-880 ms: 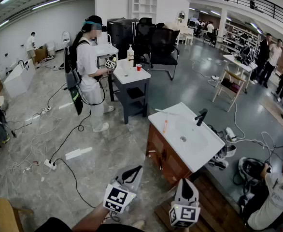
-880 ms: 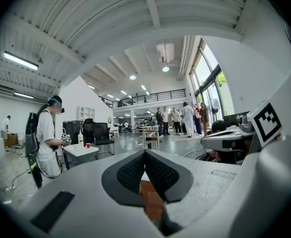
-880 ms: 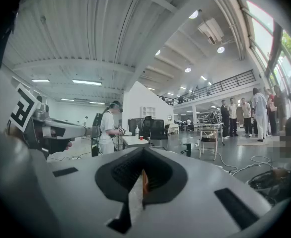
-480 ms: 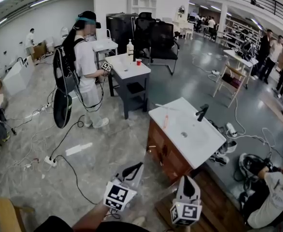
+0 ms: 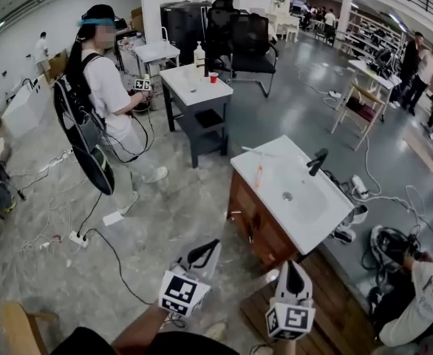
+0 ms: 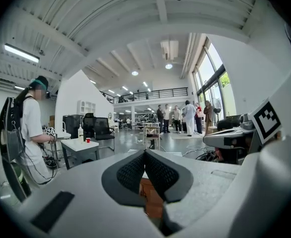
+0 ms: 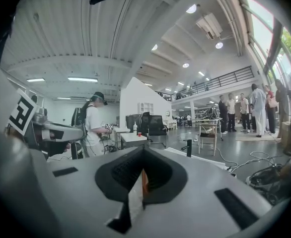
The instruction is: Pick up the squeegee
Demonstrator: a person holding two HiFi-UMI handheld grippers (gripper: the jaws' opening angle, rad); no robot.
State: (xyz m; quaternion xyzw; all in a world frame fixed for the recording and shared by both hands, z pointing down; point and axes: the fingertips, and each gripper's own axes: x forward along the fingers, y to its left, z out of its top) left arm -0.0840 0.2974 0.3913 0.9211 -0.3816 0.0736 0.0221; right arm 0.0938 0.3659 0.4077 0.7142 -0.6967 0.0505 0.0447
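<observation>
Slowly you've edged toward the counter (image 5: 316, 231): it sits a little nearer than a moment ago, but it is well ahead of both grippers. Your left gripper (image 5: 203, 252) and right gripper (image 5: 294, 271) ride low, jaws pressed together on nothing. The squeegee (image 5: 258, 176), likely that slim orange thing, lies on the counter's left side. Next you'll need to reach and open up.

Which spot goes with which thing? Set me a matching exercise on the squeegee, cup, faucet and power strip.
1 squeegee
2 cup
3 faucet
4 power strip

a on the floor
b on the small table, beside the bottle
c lying on the countertop, left of the basin
d upright at the basin's edge

Pairs: 1-c, 2-b, 3-d, 4-a
</observation>
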